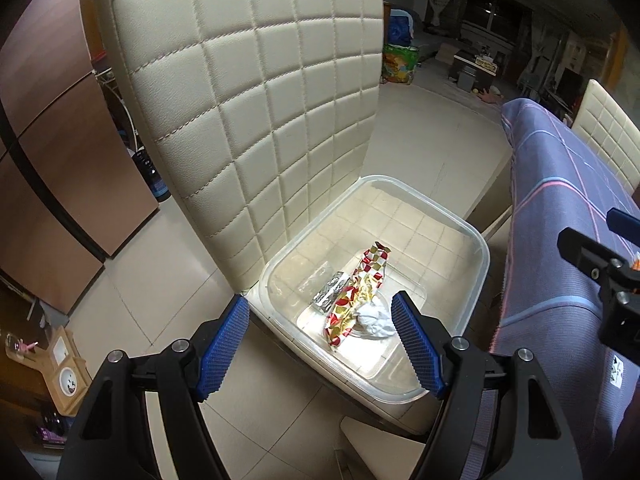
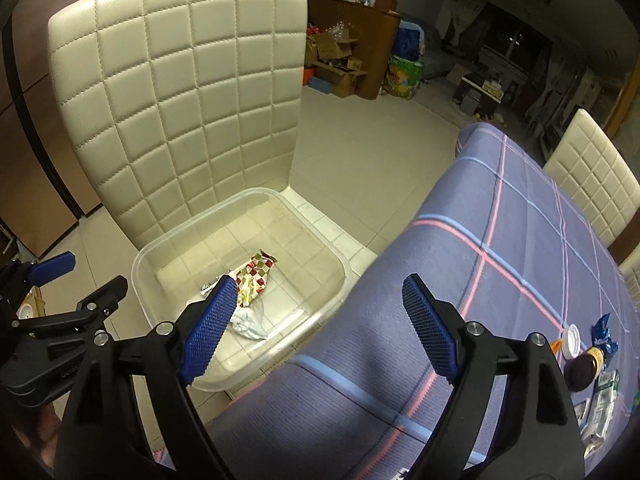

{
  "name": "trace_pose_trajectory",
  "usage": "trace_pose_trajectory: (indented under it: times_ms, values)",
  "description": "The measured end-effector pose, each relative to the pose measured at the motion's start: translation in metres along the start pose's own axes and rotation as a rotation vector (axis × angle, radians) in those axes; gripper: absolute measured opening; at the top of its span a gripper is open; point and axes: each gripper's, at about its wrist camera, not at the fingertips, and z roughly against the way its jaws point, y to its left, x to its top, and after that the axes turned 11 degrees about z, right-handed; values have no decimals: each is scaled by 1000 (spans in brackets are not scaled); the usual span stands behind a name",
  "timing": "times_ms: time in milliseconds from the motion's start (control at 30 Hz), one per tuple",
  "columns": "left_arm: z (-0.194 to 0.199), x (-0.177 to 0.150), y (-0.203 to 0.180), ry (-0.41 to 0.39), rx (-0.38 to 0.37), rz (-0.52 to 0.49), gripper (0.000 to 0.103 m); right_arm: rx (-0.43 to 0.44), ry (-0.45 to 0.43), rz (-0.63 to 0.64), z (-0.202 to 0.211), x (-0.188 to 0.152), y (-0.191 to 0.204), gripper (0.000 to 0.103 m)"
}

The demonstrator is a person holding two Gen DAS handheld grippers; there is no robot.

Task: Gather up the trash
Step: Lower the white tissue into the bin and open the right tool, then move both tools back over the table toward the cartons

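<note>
A clear plastic bin [image 1: 476, 248] stands on a cream quilted chair seat; it also shows in the right wrist view [image 2: 340, 268]. Inside lie a red-gold checked wrapper [image 1: 360, 284] [image 2: 258, 270], a silver foil piece [image 1: 330, 290] and a crumpled white tissue [image 1: 374, 320] [image 2: 250, 322]. My left gripper [image 1: 320, 340] is open and empty, hovering above the bin's near edge. My right gripper [image 2: 316, 328] is open and empty, over the gap between the bin and the table edge. More trash [image 2: 604, 336] lies on the table at the far right.
A table with a purple checked cloth [image 2: 460, 280] [image 1: 560, 216] stands right of the chair. On it are a white cap [image 2: 572, 340], a dark jar [image 2: 584, 368] and wrappers [image 2: 602, 404]. A second cream chair [image 2: 592, 176] stands behind the table. Tiled floor lies around.
</note>
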Motion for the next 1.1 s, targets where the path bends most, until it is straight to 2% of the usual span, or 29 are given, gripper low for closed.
trace_pose_trajectory:
  times_ms: [333,600,833,1100]
  values:
    - [32,-10,-32,-24,-32,-60,72,-14,-11,-49,27,-26,-23,84]
    - [55,-22,-78,-19,-86,-119,72,-64,-15,-128,55,-66,-67,84]
    - [71,-45,-144,3,-170,-230,72,-124,14,-244,72,-118,-122,84]
    - [80,-79,-228,60,-266,-365,72,-216,67,-397,92,-193,-194,84]
